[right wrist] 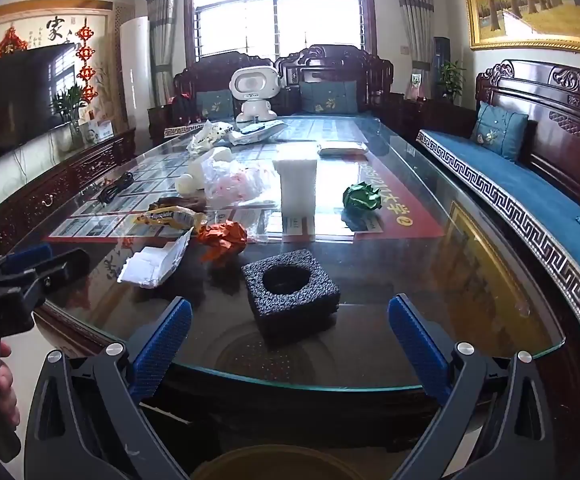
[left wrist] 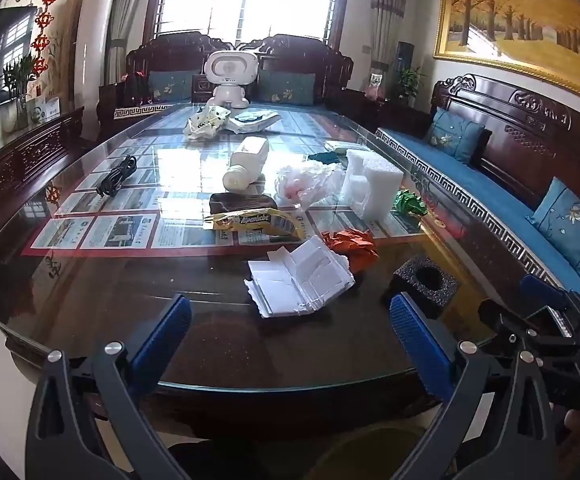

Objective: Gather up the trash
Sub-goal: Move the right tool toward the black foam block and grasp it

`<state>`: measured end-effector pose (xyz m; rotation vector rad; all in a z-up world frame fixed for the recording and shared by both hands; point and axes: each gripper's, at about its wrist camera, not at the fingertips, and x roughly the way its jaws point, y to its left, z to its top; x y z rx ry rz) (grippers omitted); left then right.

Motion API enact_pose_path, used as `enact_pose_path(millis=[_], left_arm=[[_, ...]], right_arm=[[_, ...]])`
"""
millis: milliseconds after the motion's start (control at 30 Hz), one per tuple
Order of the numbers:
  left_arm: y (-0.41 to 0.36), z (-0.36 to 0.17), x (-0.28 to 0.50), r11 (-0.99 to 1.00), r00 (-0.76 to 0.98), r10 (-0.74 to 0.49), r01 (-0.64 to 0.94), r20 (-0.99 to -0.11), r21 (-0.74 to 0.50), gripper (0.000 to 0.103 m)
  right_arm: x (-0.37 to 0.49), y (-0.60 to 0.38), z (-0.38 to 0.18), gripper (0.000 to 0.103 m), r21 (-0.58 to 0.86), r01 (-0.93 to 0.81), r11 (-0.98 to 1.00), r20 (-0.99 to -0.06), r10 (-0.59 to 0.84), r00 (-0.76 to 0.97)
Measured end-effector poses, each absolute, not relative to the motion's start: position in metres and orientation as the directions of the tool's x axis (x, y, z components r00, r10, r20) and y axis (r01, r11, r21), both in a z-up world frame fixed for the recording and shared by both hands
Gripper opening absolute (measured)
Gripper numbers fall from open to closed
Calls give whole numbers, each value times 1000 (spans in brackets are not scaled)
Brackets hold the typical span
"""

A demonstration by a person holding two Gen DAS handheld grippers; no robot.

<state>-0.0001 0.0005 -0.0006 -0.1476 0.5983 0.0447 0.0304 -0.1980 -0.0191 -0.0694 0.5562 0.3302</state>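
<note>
Glass table (left wrist: 90,300) fills most of what we see, a long dark-wood top with papers pressed under the pane and blue-cushioned benches (right wrist: 510,176) around it. Far down it stands a white robot toy (left wrist: 229,80). Nearer us the trash lies scattered — a white foam block (right wrist: 295,184), a clear plastic bag (right wrist: 232,182), a torn white carton (left wrist: 300,276), a black foam cube with a round hole (right wrist: 290,290), a yellow snack wrapper (left wrist: 256,222), then crumpled orange paper (right wrist: 223,238) and a green wad (right wrist: 362,197). We hold both tools released over the near edge: left gripper (left wrist: 290,344) faces the carton, right gripper (right wrist: 290,344) the black cube — nothing between either pair of pads.
</note>
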Motion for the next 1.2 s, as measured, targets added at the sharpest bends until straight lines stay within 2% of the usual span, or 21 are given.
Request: enact_pose_path(millis=[433, 800, 967, 1200], left_arm=[[0, -9, 6, 991, 812, 35, -104, -582, -85, 99], [6, -25, 22, 990, 800, 36, -111, -598, -89, 99], [5, -31, 33, 988, 793, -3, -93, -609, -126, 99], [-3, -40, 45, 992, 771, -4, -80, -637, -103, 99]], right_arm=[[39, -197, -16, 95, 20, -337, 941, -510, 300, 807], [63, -190, -35, 95, 27, -342, 939, -560, 298, 773], [79, -185, -49, 95, 22, -349, 937, -592, 294, 751], [96, -183, -58, 95, 4, -375, 927, -609, 300, 734]])
